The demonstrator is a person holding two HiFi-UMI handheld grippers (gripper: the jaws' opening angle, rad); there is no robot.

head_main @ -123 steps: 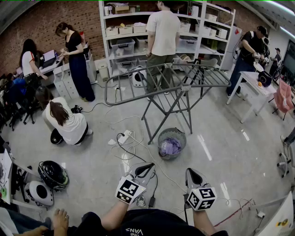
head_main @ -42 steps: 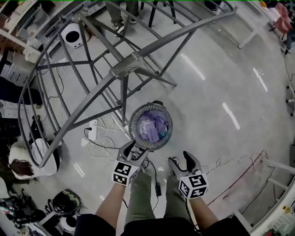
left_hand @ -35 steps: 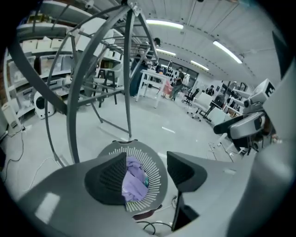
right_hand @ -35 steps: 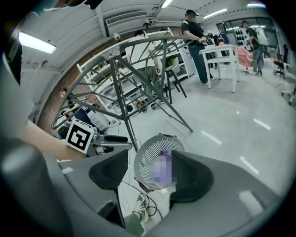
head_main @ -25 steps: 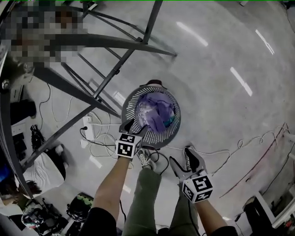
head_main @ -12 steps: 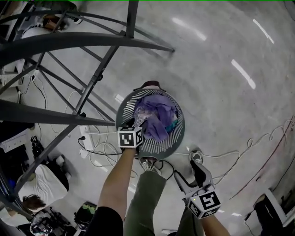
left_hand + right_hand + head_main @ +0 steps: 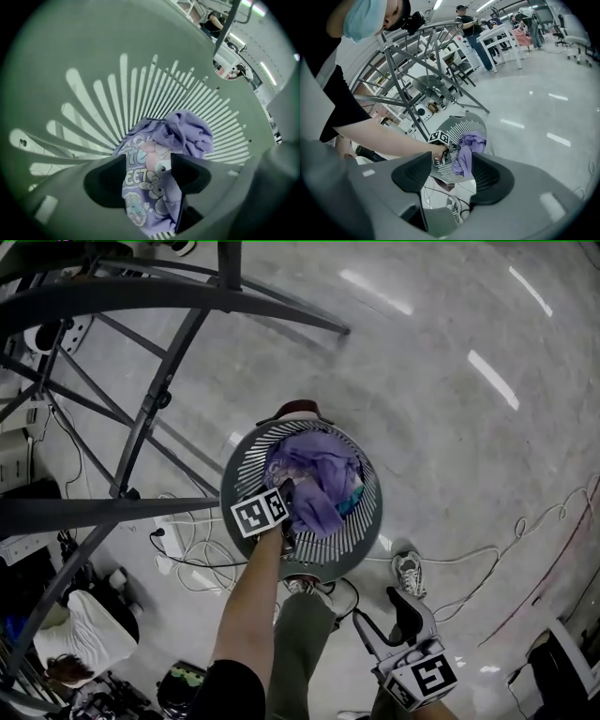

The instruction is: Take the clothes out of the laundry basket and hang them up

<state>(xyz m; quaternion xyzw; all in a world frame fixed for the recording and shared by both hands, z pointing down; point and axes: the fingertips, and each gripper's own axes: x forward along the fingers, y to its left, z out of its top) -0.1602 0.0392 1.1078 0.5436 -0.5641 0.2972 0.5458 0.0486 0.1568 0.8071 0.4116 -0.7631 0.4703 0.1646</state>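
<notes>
Crumpled purple clothes [image 7: 314, 486] in grey slatted basket [image 7: 246, 468]

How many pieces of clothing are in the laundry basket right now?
1 that I can tell apart: a purple printed garment heaped in the laundry basket. A teal scrap at its right edge in the head view may be a second piece; more may lie hidden beneath.

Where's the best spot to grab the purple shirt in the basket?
Pinch the bunched-up fold with the cartoon print on top of the shirt, coming straight down from above. The basket has a tall slatted wall all round that blocks the sides, and that fold seems to sit highest, so it's easiest to catch.
</notes>
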